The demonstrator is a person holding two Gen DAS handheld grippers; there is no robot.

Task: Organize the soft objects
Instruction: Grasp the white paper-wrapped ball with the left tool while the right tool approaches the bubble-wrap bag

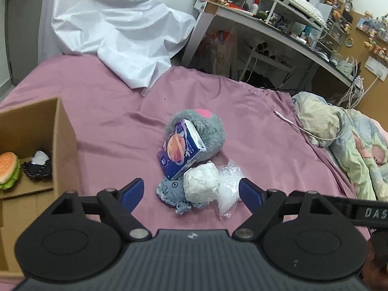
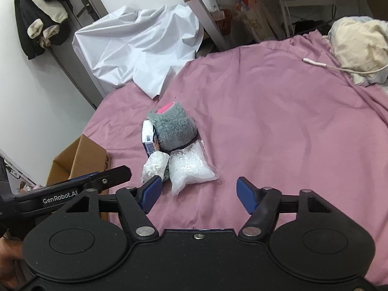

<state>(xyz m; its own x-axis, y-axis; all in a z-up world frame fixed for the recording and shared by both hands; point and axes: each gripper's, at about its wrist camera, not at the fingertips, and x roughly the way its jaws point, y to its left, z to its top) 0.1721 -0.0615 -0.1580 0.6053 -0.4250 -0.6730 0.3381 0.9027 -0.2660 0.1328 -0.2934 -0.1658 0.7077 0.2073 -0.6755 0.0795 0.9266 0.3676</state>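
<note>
Pink bedsheet (image 1: 101, 111) carries the work area. Left wrist view: left tool (image 1: 191, 192) is spread wide with nothing between its blue pads, hovering just near of a small heap at mid-bed. Heap holds a grey plush slipper (image 1: 208, 131) at the far side, a blue tissue pack (image 1: 180, 154) leaning on it, a white wad (image 1: 201, 185), a clear bubble-wrap bag (image 1: 229, 189) to the right, and a grey cloth piece (image 1: 171, 189) underneath at the near side. Cardboard box (image 1: 63, 145) stands at the left; inside it lie a burger toy (image 1: 8, 169) and a dark pouch with white filling (image 1: 40, 166). Judgement: task partly done, two items boxed and about five left on the bed. Far side shows a crumpled white sheet (image 1: 116, 31), a cluttered desk (image 1: 278, 26) with a keyboard (image 1: 298, 2), and a floral quilt (image 1: 344, 140) at the right. Right wrist view: right tool (image 2: 197, 191) also stands apart and empty, near of the same heap, with the bubble-wrap bag closest to it and the slipper beyond. Left tool's arm crosses the left edge above the cardboard box. White cable (image 2: 339, 68) runs on the bed toward the bundled quilt far right; dark jacket (image 2: 36, 17) hangs by a door at far left.
</note>
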